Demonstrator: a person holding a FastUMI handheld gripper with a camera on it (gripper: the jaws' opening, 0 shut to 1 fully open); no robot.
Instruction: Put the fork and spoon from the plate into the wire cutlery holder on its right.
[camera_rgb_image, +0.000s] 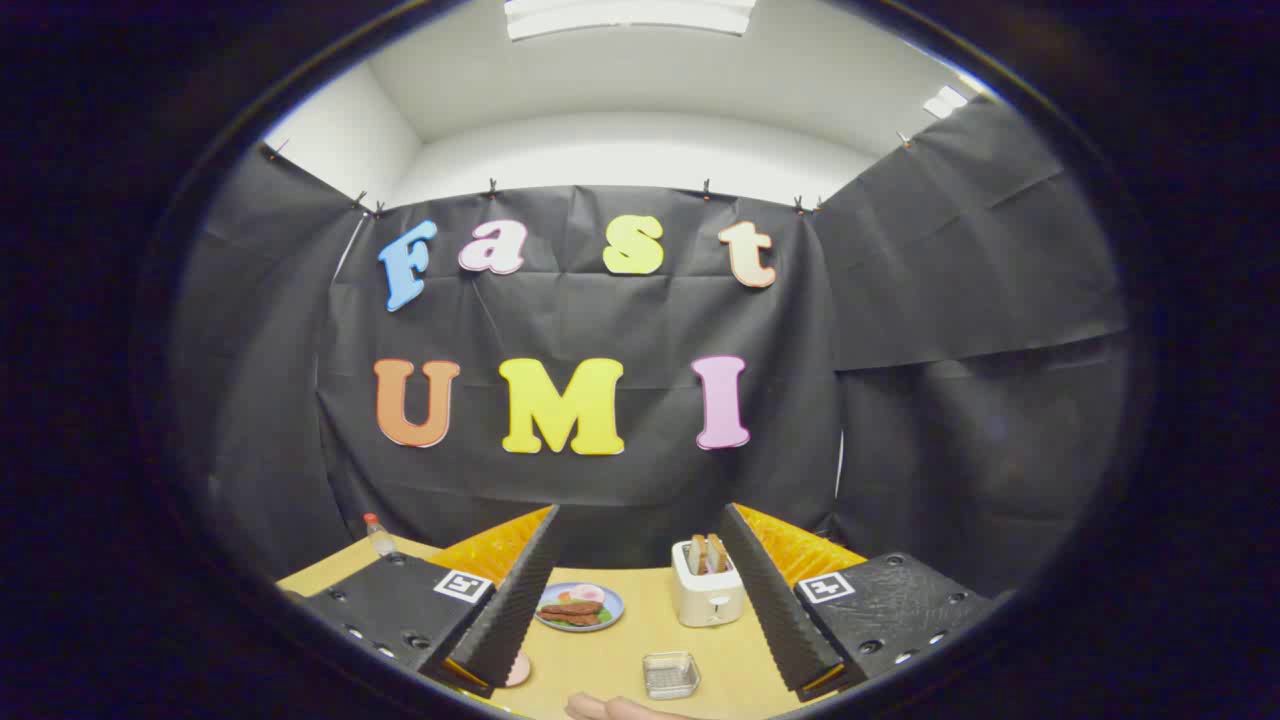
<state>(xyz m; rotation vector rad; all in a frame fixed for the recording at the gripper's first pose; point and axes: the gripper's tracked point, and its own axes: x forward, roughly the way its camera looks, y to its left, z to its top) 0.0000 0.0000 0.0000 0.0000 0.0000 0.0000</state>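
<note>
Ahead, food-laden plate (579, 607), gripper (636, 560) agape

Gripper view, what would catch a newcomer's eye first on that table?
Probably the white toaster with bread slices in it, standing just beyond the open gripper toward its right finger. Beside it, nearer the left finger, sits a blue plate of food. A small wire cutlery holder lies between the fingers, closer in, with a hand just before it.
</note>
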